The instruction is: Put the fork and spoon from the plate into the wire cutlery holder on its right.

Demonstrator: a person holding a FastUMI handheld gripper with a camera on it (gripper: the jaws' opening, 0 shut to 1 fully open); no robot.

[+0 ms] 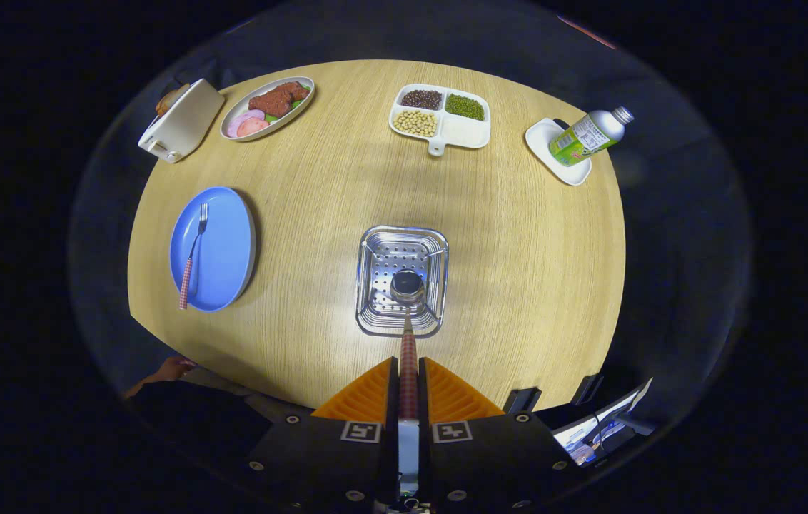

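Clamped on the checked handle of the spoon (407, 314) with both fingers of the gripper (408, 382), bowl down over the wire cutlery holder (402, 280), seemingly ready to drop in; lying on the blue plate (222, 250) to its left, the fork (193, 255), awaiting pickup.

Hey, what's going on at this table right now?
A hand-held gripper has its fingers shut on the spoon's handle, holding the bowl end over the wire cutlery holder. The fork lies on the blue plate, left of the holder, not yet moved.
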